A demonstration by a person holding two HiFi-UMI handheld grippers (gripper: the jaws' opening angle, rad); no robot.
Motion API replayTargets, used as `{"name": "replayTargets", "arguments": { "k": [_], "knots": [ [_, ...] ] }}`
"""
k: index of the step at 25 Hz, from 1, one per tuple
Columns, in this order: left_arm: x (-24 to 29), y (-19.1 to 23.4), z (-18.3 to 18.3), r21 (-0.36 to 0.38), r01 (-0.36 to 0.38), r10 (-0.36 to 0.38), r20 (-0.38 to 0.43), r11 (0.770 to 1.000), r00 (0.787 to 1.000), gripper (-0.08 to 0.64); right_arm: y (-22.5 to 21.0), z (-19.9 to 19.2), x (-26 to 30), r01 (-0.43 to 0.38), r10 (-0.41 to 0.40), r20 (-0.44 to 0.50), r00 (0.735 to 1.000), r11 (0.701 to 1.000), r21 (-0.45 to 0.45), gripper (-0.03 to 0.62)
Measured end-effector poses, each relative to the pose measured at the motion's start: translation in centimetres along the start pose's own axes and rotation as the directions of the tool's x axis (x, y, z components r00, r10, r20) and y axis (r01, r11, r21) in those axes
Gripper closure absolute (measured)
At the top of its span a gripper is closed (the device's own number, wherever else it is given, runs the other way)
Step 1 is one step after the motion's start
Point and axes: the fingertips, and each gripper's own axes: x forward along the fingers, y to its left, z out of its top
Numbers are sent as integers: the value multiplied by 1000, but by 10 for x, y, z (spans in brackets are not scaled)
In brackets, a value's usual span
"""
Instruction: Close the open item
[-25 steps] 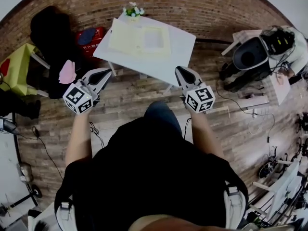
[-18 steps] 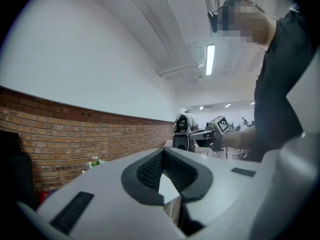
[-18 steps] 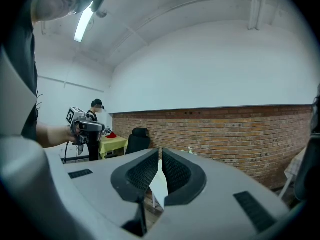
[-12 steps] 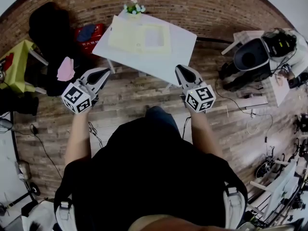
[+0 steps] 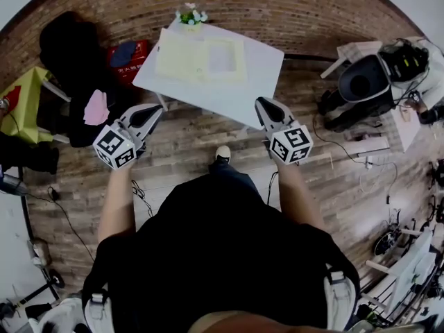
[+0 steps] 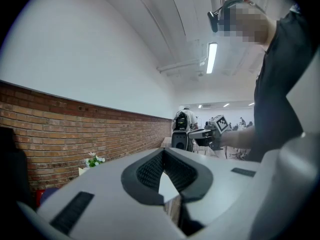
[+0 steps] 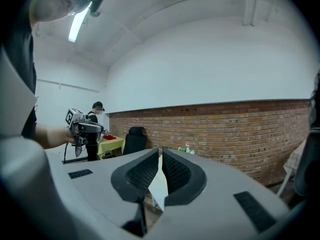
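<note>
We held both grippers at waist height, short of the white table [image 5: 260, 75], because we judged the task not yet begun. The open item [image 5: 201, 57], a flat pale-yellow thing with its two halves spread side by side, lay toward the far left of the tabletop, well apart from either tool. The left gripper [image 5: 154, 109] pointed at the table's near left corner with its jaws brought together on nothing, and the right gripper [image 5: 262, 103] aimed at the near edge, its jaws likewise together and empty (each gripper view showed only a wedge of white, seemingly the tabletop, past the pads). We supposed closed jaws suited the job, since a blunt tip can slip under a flap and fold it over, though we could not tell which half was the lid. One shoe [image 5: 223, 153] was set forward, toward the table. The table stood slantwise on a wood-plank floor [image 5: 187, 141] beside a brick wall [image 5: 291, 9], with a small pot of flowers [image 5: 192, 14] at its far edge. To the left were a black chair [image 5: 66, 44], a red box [image 5: 132, 54] and a yellow-green table [image 5: 24, 99].
</note>
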Motion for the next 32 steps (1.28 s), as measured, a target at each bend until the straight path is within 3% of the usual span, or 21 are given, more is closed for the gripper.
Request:
{"name": "replayTargets", "arguments": {
  "k": [32],
  "knots": [
    [71,61,-4,17,-13,13,-36,1000,999,549,-88,-10,74,-34,36,-39,999,998,47,552]
  ]
}}
